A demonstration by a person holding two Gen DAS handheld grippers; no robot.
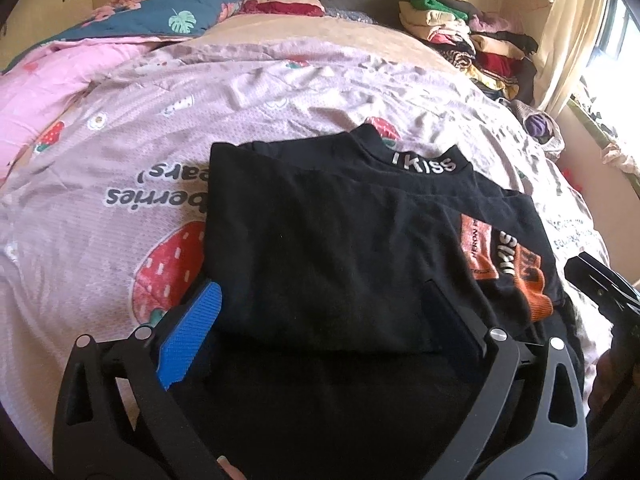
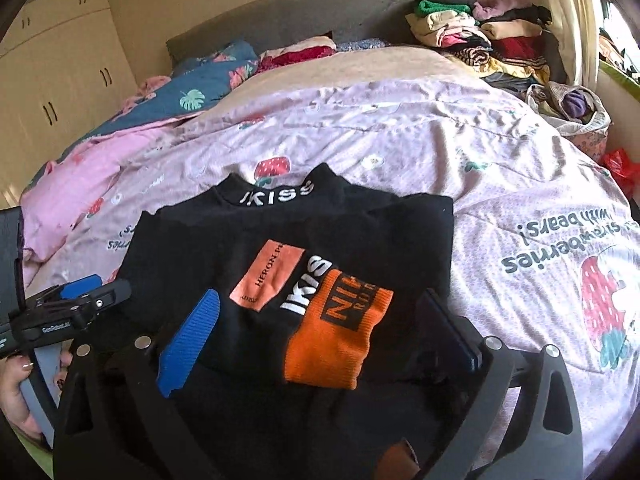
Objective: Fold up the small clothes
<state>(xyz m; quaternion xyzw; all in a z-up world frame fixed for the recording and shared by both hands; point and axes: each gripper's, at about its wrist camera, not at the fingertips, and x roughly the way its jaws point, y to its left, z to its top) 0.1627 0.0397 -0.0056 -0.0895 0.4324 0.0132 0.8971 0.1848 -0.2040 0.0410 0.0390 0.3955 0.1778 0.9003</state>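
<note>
While both claws hang over the near edge of the bed, each stands with its jaws spread wide and nothing pinched between the pads. The left claw [image 1: 320, 316] frames the plain black side of the shirt [image 1: 340, 248], its blue pad [image 1: 192, 334] off the cloth's left edge over the cover and its other finger above the dark fabric. The right claw [image 2: 320, 336] brackets the printed side of the same shirt [image 2: 280, 240], with an orange patch [image 2: 340, 332] lying between its fingers; whether the fingers touch the cloth is hard to tell. A hand [image 2: 16, 392] grips the left tool's handle at the lower left of the right view.

The shirt lies folded on the cover, its sides turned in and its collar, lettered in white, pointing away toward the headboard. Beneath it spreads a pale pink bed cover [image 1: 120, 152] printed with strawberries and grey writing. Beyond, a brighter pink blanket [image 1: 36, 80] and a blue quilt [image 1: 168, 12] with leaf prints are bunched at the left. At the far right corner sits a pile of folded clothes [image 1: 460, 28] against the grey headboard [image 2: 280, 24]. A cream wardrobe [image 2: 60, 72] stands at the far left.
</note>
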